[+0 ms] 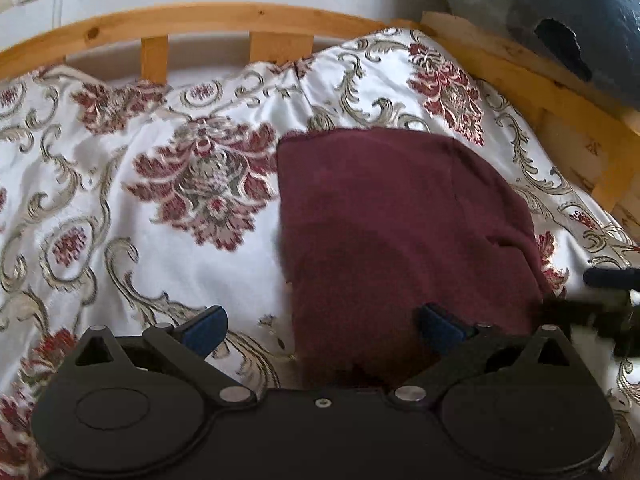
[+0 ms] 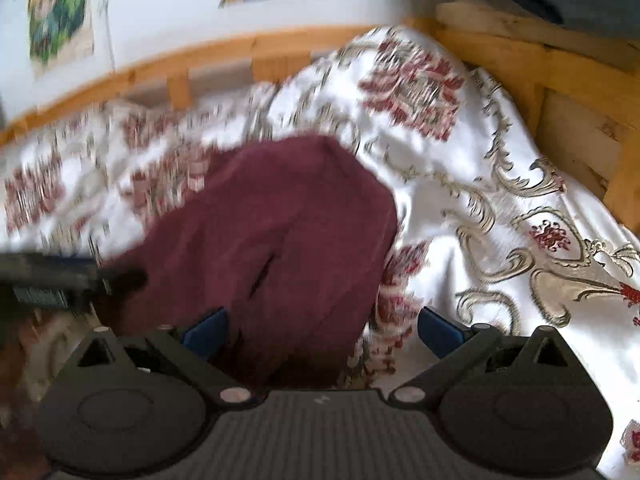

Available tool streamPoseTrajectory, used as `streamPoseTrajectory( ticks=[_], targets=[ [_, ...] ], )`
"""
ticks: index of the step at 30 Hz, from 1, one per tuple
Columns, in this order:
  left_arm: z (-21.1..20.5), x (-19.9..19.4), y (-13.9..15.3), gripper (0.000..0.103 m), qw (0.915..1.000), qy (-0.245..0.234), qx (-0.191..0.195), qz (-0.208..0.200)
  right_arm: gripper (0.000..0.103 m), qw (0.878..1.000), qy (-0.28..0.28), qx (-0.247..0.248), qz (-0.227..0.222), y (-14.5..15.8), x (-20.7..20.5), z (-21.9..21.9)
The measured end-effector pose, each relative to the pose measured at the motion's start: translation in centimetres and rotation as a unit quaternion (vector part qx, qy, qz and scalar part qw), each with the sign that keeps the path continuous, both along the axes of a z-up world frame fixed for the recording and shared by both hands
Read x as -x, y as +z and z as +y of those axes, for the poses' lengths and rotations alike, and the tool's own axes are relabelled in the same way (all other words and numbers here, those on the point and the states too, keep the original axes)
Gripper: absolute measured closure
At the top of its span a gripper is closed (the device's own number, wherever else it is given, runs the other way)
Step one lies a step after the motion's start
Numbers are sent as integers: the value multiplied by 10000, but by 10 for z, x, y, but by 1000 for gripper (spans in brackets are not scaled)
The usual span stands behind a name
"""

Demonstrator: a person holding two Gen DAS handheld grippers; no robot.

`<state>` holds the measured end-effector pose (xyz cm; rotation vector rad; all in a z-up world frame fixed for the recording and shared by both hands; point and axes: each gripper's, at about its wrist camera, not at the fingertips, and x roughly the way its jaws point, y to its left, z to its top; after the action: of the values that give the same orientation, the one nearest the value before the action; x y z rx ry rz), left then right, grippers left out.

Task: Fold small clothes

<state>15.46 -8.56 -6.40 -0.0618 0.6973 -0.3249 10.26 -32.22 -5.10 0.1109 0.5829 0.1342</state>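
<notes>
left wrist view looks down over a folded dark maroon knit garment [image 1: 404, 232] lying flat on a white satin bedspread with red and gold floral scrollwork [image 1: 120, 208]. the left gripper [image 1: 322, 330] hovers at the garment's near left corner with its blue-padded fingers [image 1: 206, 328] spread wide; nothing is pinched between them, one pad stands over the bedspread and the other over the maroon cloth. at the right edge of this view a blurred black part of the right gripper [image 1: 600, 304] shows just beside the garment's near right side.

from the right wrist view, which is smeared by motion, the right gripper [image 2: 322, 330] also stands wide, with the garment's near right edge [image 2: 280, 220] running between its blue pads and neither pad pressing on it. the left gripper's black body [image 2: 60, 280] shows at the left, at the garment's near left side.

beyond the bedspread runs an orange pine bed rail with short slats [image 1: 200, 20] against a pale wall with colourful pictures [image 2: 60, 8]. a wooden headboard [image 1: 560, 120] stands far right, with a blue-grey bundle [image 1: 560, 12] above it.
</notes>
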Motion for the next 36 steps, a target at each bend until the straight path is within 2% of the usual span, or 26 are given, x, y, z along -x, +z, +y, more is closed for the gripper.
streamPoseTrajectory(
  ticks=[3,6,8,9,12,14,16,19,32,36],
  targets=[
    [1,-2,-5,1,9998,10,144,142,0,9971,-334,-555,-392,1,-4,-14],
    [2,-4,-9,1,9992,56,282,264,1,9947,-555,-258,-820,3,-16,-11],
    [2,-3,-10,1,9991,49,303,292,13,9933,-606,24,-986,4,-27,-6],
    [1,-3,-10,1,9991,32,293,296,24,9928,-634,54,-1011,5,-33,-5],
    [2,-3,-12,1,9989,-8,308,361,36,9911,-815,-201,-1029,-4,-41,-7],
    [4,-4,-14,1,9982,-14,397,449,50,9904,-894,-319,-1001,-12,-43,-8],
    [7,-5,-17,1,9972,8,518,547,75,9916,-919,-177,-896,-18,-48,-5],
    [8,-5,-20,1,9964,38,595,603,90,9911,-950,-188,-915,-22,-52,-7],
    [-2,2,-23,1,9985,119,376,389,92,9899,-1083,-159,-903,-24,-53,-10],
    [-2,2,-24,1,9982,140,420,406,79,9906,-1057,-172,-847,-22,-51,-9]
  ],
)
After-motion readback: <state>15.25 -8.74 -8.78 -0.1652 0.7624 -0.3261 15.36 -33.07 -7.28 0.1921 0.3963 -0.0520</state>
